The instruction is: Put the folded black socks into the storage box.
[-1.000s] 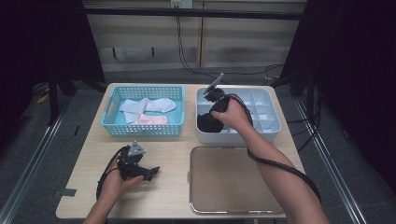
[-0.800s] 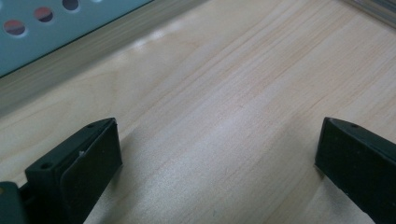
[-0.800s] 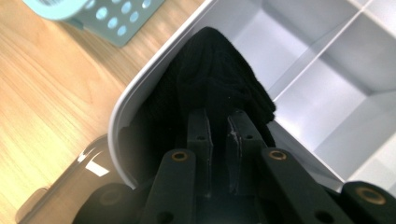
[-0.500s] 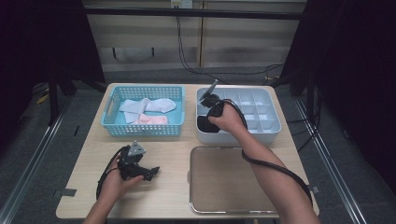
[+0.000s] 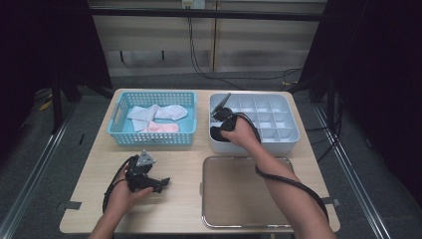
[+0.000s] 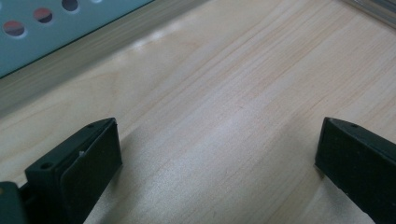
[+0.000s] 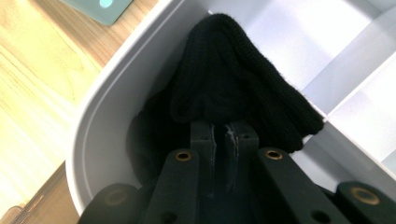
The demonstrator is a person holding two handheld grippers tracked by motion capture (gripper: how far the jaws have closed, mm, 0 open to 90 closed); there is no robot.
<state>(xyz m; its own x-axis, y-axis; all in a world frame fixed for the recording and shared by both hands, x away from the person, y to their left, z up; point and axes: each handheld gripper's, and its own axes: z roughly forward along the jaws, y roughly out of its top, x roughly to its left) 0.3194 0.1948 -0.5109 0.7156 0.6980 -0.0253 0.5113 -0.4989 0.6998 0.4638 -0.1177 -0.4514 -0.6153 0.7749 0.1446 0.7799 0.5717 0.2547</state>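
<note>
A black sock [image 7: 233, 88] is bunched in the near-left compartment of the white divided box [image 5: 278, 142]. My right gripper [image 7: 223, 128] is shut on it, jaws pressed together with the knit fabric draped over their tips. In the high view, the right gripper [image 5: 217, 132] points down into that corner of the box, with the black sock [image 5: 214, 136] dark beneath it. My left gripper [image 5: 161, 183] rests low over the bare wooden table [image 6: 224, 93]. The left gripper [image 6: 217, 154] stands open with nothing between its jaws.
A blue basket [image 5: 149, 139] at the back left holds a white sock [image 5: 154, 112] and a pink sock [image 5: 161, 128]. A flat metal tray [image 5: 239, 189] lies in front of the white box. The box's other compartments look bare.
The right gripper has sunk lower into the box's near-left compartment with the black sock in its jaws. The left gripper has stayed put.
</note>
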